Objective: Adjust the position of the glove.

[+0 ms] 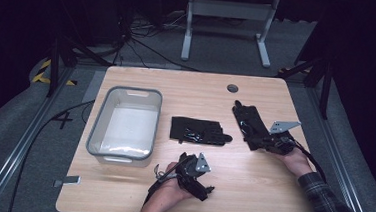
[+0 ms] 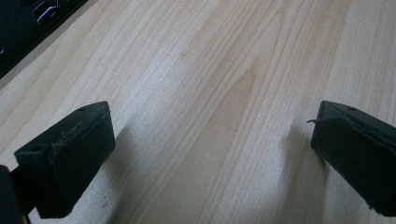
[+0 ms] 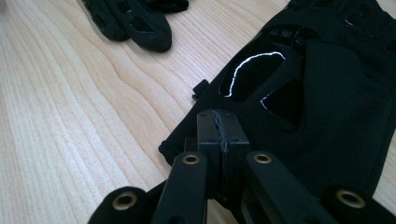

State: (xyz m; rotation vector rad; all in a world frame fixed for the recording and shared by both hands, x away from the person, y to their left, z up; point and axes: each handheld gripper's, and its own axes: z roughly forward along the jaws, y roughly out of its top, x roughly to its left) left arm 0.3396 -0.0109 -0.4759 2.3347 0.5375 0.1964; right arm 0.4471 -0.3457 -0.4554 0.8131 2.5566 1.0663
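The right gripper (image 3: 219, 122) has its jaws fully closed, tips at the cuff edge of the right glove (image 1: 249, 126); whether fabric is pinched cannot be told. The left gripper (image 1: 205, 190) rests wide open over bare counter (image 2: 210, 93), holding nothing, presumably on standby. The high view adds the second glove (image 1: 199, 131) and the bin (image 1: 124, 124).
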